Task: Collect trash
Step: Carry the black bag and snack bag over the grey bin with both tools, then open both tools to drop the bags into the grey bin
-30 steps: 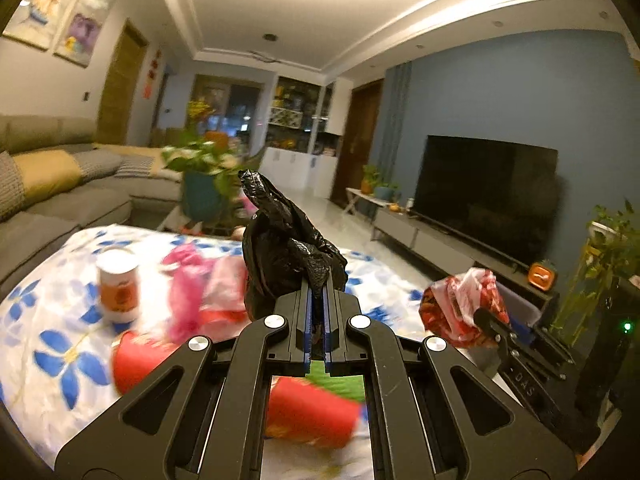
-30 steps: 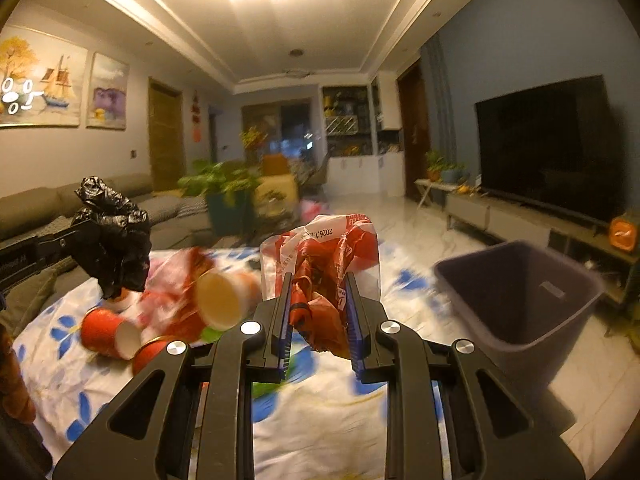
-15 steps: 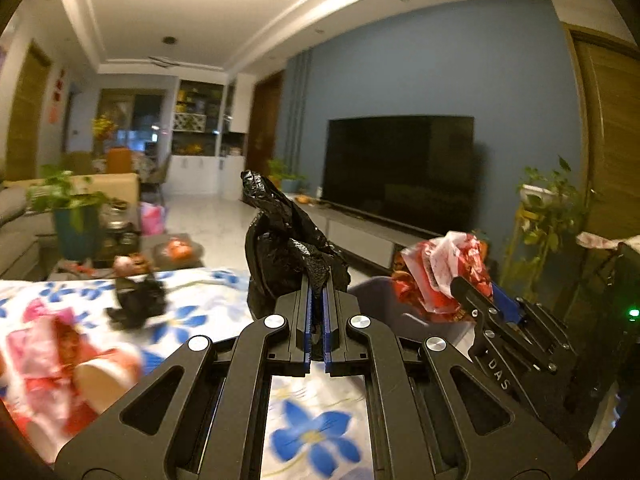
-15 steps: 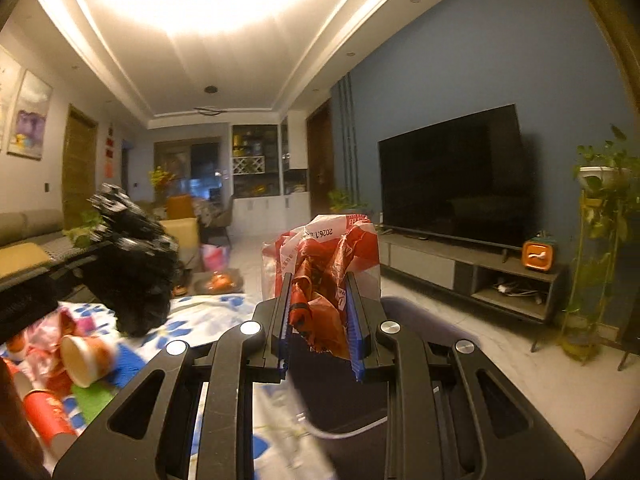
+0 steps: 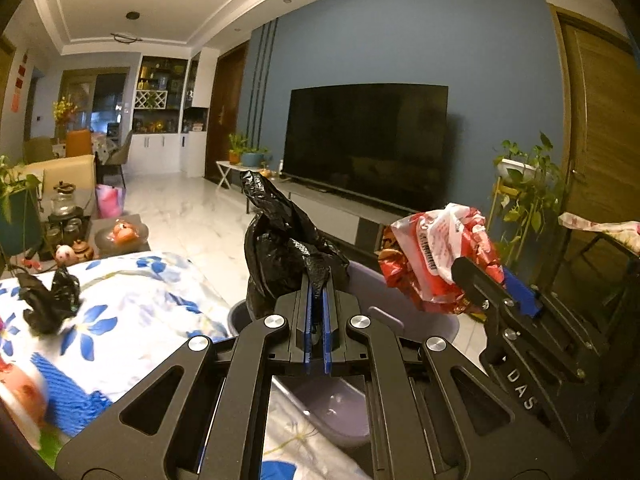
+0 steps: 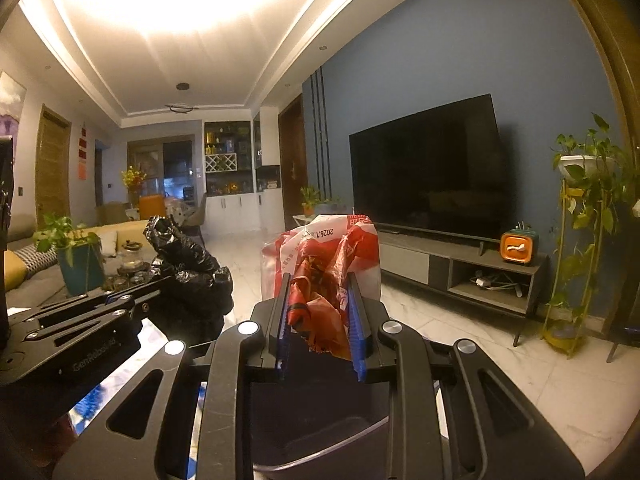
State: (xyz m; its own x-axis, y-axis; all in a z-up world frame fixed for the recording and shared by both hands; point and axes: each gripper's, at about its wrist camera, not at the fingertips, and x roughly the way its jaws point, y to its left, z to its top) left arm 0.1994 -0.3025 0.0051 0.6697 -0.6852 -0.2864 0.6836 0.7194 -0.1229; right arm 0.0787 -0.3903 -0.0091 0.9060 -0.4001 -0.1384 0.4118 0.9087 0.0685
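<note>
A home living room is shown: a wall-hung television (image 6: 426, 168) above a low console (image 6: 460, 268), a sofa (image 6: 24, 264) at far left, possibly a dining area beyond.

Warm ceiling light (image 6: 160, 4) glares overhead — fisheye edges bend and darken, lower-left corner blurs.

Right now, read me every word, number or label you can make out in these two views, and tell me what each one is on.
"DAS" on the right gripper body, left wrist view.
"GenRobot AI", faint, on the left gripper body, right wrist view.
"2026.1", seen upside down, on the red and white plastic bag.
Barcode and small print on the same bag: too small to read.
Red wall hangings: too blurred.
</note>
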